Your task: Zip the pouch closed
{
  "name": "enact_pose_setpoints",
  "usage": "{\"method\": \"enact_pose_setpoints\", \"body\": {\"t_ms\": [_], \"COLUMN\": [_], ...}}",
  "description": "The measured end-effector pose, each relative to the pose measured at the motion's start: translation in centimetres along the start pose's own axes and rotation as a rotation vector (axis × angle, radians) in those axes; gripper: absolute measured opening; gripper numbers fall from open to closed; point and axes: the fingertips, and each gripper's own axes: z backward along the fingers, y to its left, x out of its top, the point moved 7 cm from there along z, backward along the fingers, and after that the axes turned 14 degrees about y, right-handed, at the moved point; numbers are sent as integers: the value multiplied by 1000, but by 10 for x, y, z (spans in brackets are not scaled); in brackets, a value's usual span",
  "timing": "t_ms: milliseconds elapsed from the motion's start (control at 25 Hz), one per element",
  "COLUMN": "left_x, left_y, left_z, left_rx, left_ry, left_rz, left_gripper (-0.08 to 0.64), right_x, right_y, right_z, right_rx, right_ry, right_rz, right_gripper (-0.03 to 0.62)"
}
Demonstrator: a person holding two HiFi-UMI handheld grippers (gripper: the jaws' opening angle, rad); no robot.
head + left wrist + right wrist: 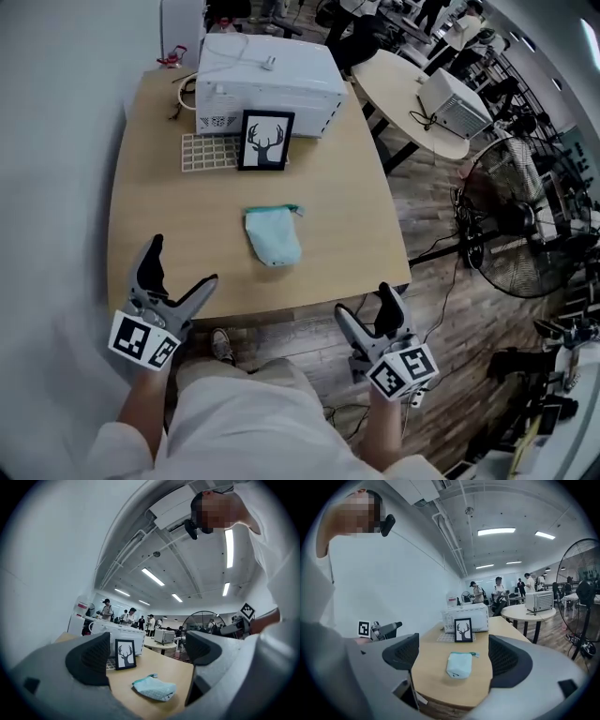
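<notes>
Left tool (183,261) jaws wide apart, nothing between them, held over the near left edge of the surface (150,202). Right tool (364,300) jaws also apart and empty, held just off the near right corner of the surface, over the wood floor (441,319).

Pouch (273,236), light teal and soft, lies flat around the middle of the surface. It is far and right of the left tool, far and left of the right tool, and well apart from both, with neither touching it. In the left gripper view the pouch shows low in the gap between the jaws, well beyond their tips. In the right gripper view it sits almost centred between the jaws, again beyond the tips. Small darker teal tab (295,210) sticks out at the pouch's far right corner. Can't tell whether the zip is open or shut.

Farther back: framed deer picture (265,141) stands upright, white grid mat (208,152) just left of it, white boxy appliance (267,75) behind both at the far edge. Bare surface between pouch and picture.
</notes>
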Motion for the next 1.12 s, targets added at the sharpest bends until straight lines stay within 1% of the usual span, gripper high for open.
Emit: {"method": "enact_pose_setpoints", "body": {"t_ms": [120,240,320,440,560,600,680,760,800,920,1000,1040,1120], "left_x": [-4,-5,-2,8,19,21,21,16,14,8,5,4,4], "left_y": [4,8,10,11,8,10,14,14,13,11,10,9,10], "left_z": [-26,-51,-67,-84,-94,-96,-98,-99,-99,-101,-101,-101,-99], "left_rx": [-35,-44,-29,15,48,65,111,154,171,207,228,239,261], "left_ry": [23,26,24,21,34,38,47,61,71,100,111,114,120], "left_rz": [15,32,25,21,-20,-25,-15,6,14,33,41,43,43], "left_gripper": [494,494,494,495,494,494,494,494,494,494,494,494,494], "right_x": [1,4,7,10,11,10,7,4,3,-3,-10,-16,-26], "right_y": [-15,-33,-48,-72,-93,-98,-106,-116,-121,-137,-146,-151,-158], "right_z": [-17,-39,-58,-90,-128,-144,-175,-201,-215,-255,-280,-292,-311], "right_rx": [-4,23,48,89,135,161,218,259,266,236,211,208,212], "right_ry": [19,54,66,96,136,149,177,214,235,293,333,359,413], "right_rz": [-36,-34,-30,-23,7,21,47,70,86,166,228,251,277], "right_gripper": [442,428,428,425,417,406,351,334,327,294,217,202,196]}}
